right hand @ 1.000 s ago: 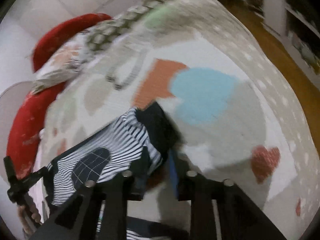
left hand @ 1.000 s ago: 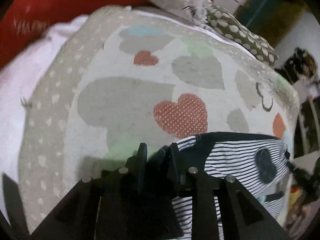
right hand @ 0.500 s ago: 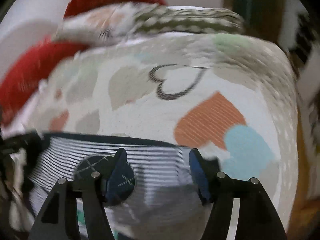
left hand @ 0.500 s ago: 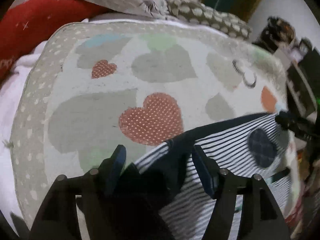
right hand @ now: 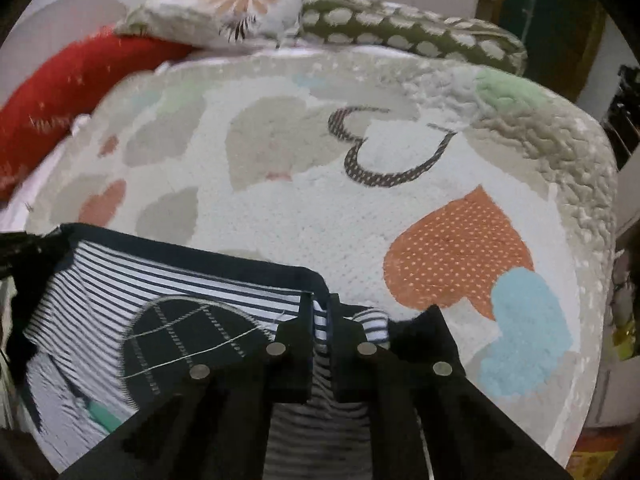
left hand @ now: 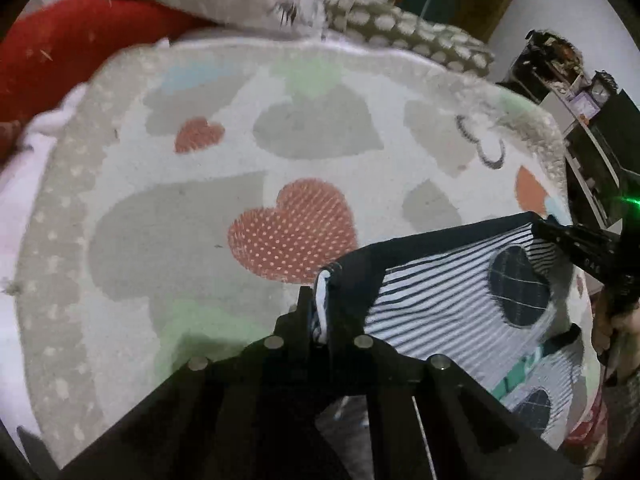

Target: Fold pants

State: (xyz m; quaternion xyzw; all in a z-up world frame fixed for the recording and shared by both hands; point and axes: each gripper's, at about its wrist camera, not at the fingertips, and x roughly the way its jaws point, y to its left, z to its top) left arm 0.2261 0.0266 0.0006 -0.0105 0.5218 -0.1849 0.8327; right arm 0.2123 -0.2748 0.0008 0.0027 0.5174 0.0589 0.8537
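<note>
Both tools grip the pants: the left tool (left hand: 320, 312) has its jaws pinched narrow on one corner of the dark waistband, and the right tool (right hand: 322, 320) has its jaws clamped just as tightly on the other corner.

The pants (left hand: 452, 300) are striped white and navy, with a solid dark band along the top edge and round dark patches crossed by thin pale grid lines. A strip of teal shows lower down on the fabric. The waistband runs taut between the two tools, at the near edge of the heart blanket (left hand: 200, 208), and the rest of the garment drops away below it.

Most of the pants are hidden: the legs fall out of both views, and each tool's black frame covers the cloth nearest the lens. In the left wrist view the right tool shows only as a dark blurred bar at the far corner of the waistband, with part of a hand (left hand: 616, 332) below it. Shelving beyond the blanket's right edge is too dim to read.

The blanket is nubbly and towel-like, pale with a grey dotted border and grey, coral, mint and blue hearts. Past its far edge lie a red cushion (left hand: 80, 40) and a green pillow (right hand: 400, 36) with pale spots.
</note>
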